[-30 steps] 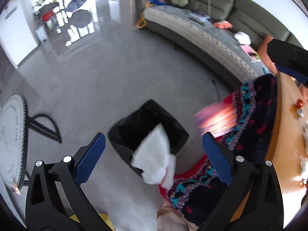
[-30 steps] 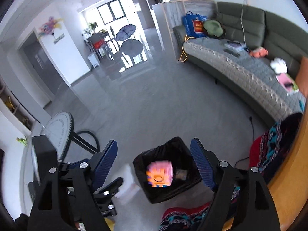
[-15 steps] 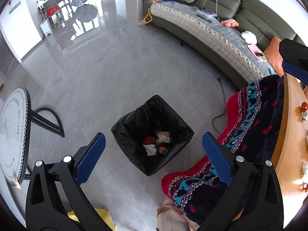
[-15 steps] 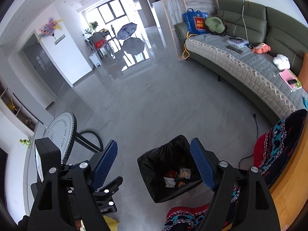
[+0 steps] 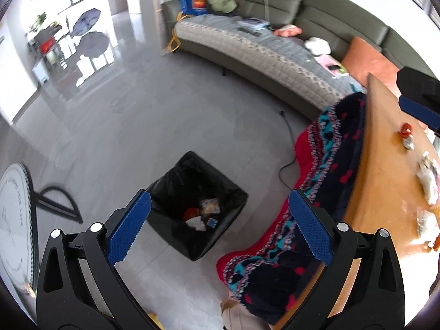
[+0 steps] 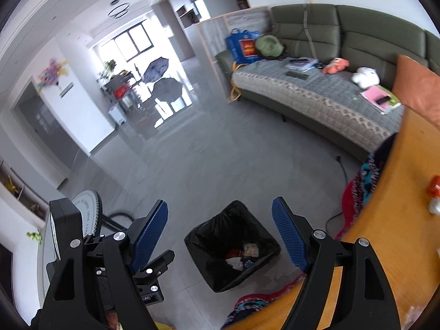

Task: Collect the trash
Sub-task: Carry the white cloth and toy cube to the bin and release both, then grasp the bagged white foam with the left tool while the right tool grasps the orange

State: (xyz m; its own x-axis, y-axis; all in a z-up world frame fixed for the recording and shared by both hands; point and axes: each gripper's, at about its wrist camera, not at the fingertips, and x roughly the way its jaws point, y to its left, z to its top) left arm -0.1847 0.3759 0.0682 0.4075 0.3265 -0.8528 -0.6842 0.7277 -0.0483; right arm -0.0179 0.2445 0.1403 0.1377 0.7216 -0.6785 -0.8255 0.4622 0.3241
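A black bag-lined bin stands on the grey floor with several bits of trash in it, among them a white tissue. My left gripper hangs above it, open, with nothing between the blue pads. The right wrist view shows the same bin and trash below my right gripper, which is also open and holds nothing. On the wooden table at the right lie crumpled white scraps and a small red item. One blue finger of the right gripper shows above the table.
A dark patterned blanket hangs off the table's edge beside the bin. A long green sofa with clutter runs along the back. A round white side table stands at the left, and a black cable lies on the floor.
A white tissue and a pink box were falling toward the bin; now they lie inside it. Both views have swung toward the table, which shows more at the right. Both grippers stayed open.
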